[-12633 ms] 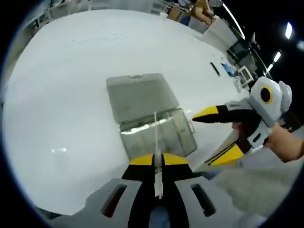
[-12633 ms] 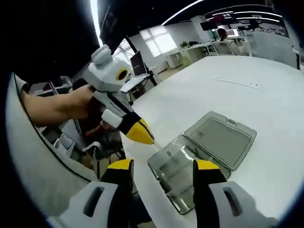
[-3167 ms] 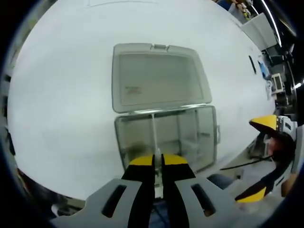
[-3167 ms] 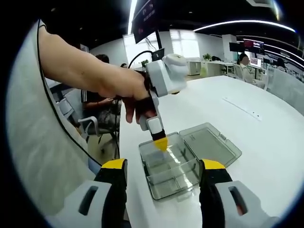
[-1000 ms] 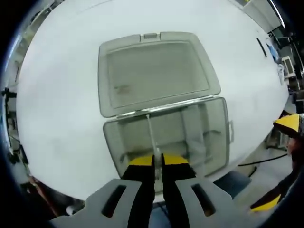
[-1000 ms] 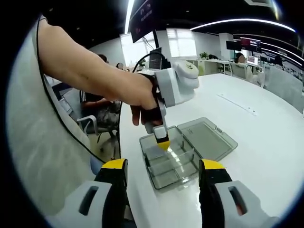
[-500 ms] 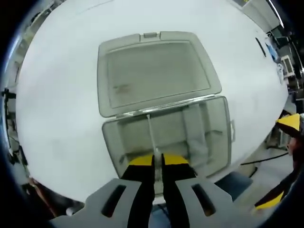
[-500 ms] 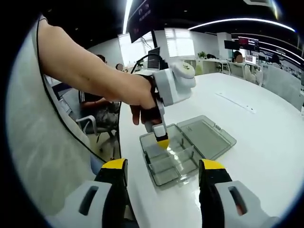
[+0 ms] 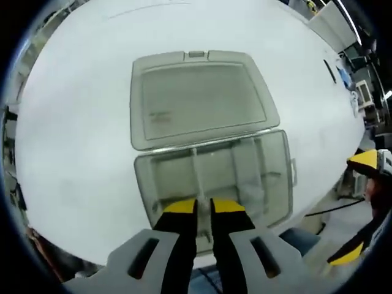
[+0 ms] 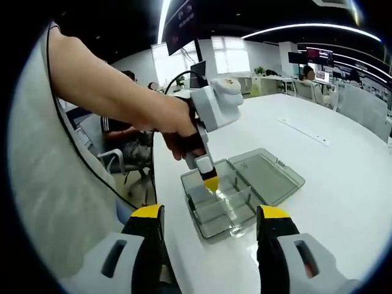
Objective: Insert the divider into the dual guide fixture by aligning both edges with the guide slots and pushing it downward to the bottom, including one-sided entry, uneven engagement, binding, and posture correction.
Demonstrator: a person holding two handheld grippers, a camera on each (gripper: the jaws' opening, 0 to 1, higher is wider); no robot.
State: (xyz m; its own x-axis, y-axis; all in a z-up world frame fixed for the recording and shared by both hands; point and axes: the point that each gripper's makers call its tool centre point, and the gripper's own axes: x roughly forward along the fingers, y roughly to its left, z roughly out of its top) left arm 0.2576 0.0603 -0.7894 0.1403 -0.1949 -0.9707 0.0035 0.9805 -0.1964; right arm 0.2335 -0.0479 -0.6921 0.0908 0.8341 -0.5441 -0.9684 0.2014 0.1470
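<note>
Two views. Left gripper view: left gripper (image 9: 204,208) at 6 o'clock, yellow-tipped jaws a narrow gap apart, astride the near end of the divider (image 9: 196,173); whether pinching it cannot be told. Divider a thin pale strip, long axis running 6 to 12 o'clock, standing on edge in the clear box (image 9: 278,184), far end at the hinge wall. Lid (image 9: 199,98) laid open flat at 12 o'clock, a small faint mark on it, unreadable. White table (image 9: 73,122) all around. At 4 o'clock, right gripper (image 9: 358,211), yellow tips wide apart.

Right gripper view: right gripper (image 10: 210,220) at 6 o'clock, jaws spread wide, holding nothing. Dead centre, left gripper (image 10: 211,182) pointing straight down into the box (image 10: 214,223), in a hand (image 10: 177,131). Lid (image 10: 266,171) open toward 3 o'clock. No readable writing.
</note>
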